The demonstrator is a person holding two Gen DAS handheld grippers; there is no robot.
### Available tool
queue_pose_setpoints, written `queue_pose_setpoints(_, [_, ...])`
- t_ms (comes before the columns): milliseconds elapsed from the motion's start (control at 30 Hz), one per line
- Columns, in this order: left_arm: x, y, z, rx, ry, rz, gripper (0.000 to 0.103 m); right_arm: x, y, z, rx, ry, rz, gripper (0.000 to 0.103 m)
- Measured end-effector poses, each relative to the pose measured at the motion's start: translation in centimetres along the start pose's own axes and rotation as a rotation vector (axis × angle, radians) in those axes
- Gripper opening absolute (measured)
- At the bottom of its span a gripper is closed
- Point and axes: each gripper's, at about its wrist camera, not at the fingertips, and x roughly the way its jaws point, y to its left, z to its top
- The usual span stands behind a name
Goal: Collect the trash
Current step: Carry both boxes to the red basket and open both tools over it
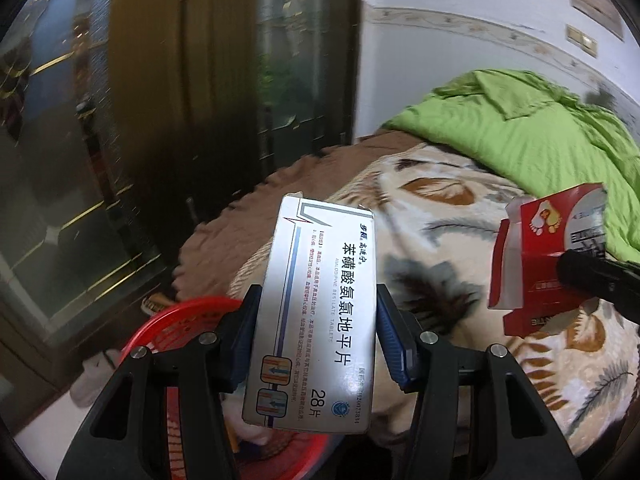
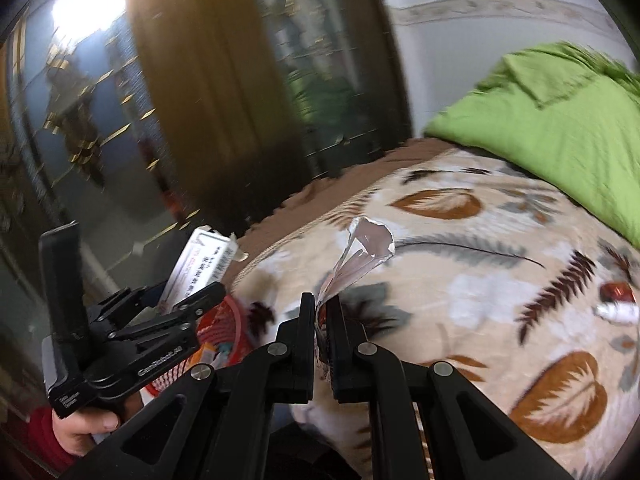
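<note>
Left gripper (image 1: 316, 336) clamped on a white box (image 1: 316, 312), flat glossy card with blue stripes and printed text, top flap torn; blue ribbed pads (image 1: 390, 336) pressed to its long edges. Below it, a red basket (image 1: 168, 320) of slotted plastic, rim partly hidden by box and black fingers, contents hard to read. Behind, a plush blanket (image 1: 440, 248) with brown and grey leaf print, and a rumpled green quilt (image 1: 520, 128) further back.

At right in the left view only: a red carton (image 1: 536, 264), open at the end, flap bent, footprint logo on one face, pinched by a black finger entering from the edge; lower corner cut off behind that finger.

Right view: right gripper (image 2: 320, 320) closed tight, jaws nearly together, a thin crumpled flap (image 2: 366, 248) with a torn edge sticking up between them; carton body not visible here. To the left, the other gripper seen side-on with the white box, a hand (image 2: 80, 428) and red sleeve under it. Small red-and-white object (image 2: 616, 304) on the blanket at right, too blurred to identify. Background door and curtain smeared.
</note>
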Motion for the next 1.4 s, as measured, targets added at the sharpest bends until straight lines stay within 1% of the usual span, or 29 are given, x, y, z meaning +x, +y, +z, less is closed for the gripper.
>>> queue_pose_setpoints(100, [0.5, 2.5, -0.8, -0.037, 0.023, 0.024, 0.053, 1.7, 2.8, 0.1, -0.066, 0.031, 0.037, 0.007])
queue_pose_setpoints(233, [0.8, 5.4, -1.8, -0.077, 0.041, 0.058, 0.053, 3.5, 5.7, 0.1, -0.123, 0.068, 0.081, 0.006])
queue_pose_setpoints(467, [1.3, 8.9, -2.7, -0.136, 0.060, 0.094, 0.053, 6.1, 10.2, 0.3, -0.226, 0.118, 0.146, 0.007])
queue_pose_setpoints(600, [1.3, 10.2, -3.4, -0.154, 0.072, 0.108, 0.053, 7.1, 11.5, 0.3, -0.243, 0.139, 0.173, 0.007])
queue_pose_setpoints(867, [1.4, 12.3, -4.2, -0.189, 0.090, 0.108, 0.053, 9.1, 13.6, -0.2, -0.273, 0.198, 0.224, 0.007])
queue_pose_setpoints(1033, [1.6, 13.2, -4.3, -0.211, 0.096, 0.097, 0.053, 10.8, 14.7, -0.5, -0.301, 0.235, 0.232, 0.007])
queue_pose_setpoints(1100, [1.7, 13.3, -4.3, -0.212, 0.100, 0.078, 0.053, 11.6, 15.0, -0.7, -0.305, 0.256, 0.235, 0.007])
queue_pose_setpoints(1167, [1.8, 13.5, -4.4, -0.218, 0.110, 0.077, 0.057, 12.5, 15.2, -0.8, -0.306, 0.277, 0.226, 0.007])
queue_pose_setpoints(1233, [1.9, 13.7, -4.4, -0.235, 0.122, 0.068, 0.058, 13.3, 15.3, -0.9, -0.296, 0.298, 0.223, 0.018])
queue_pose_setpoints(1267, [1.9, 13.8, -4.4, -0.240, 0.124, 0.065, 0.059, 13.3, 15.2, -0.8, -0.290, 0.295, 0.219, 0.029])
queue_pose_setpoints(1300, [1.9, 13.8, -4.4, -0.244, 0.126, 0.065, 0.060, 13.2, 15.1, -0.7, -0.285, 0.283, 0.216, 0.033])
queue_pose_setpoints(1400, [1.7, 13.2, -4.3, -0.228, 0.121, 0.084, 0.062, 12.5, 14.6, -0.3, -0.261, 0.259, 0.230, 0.033])
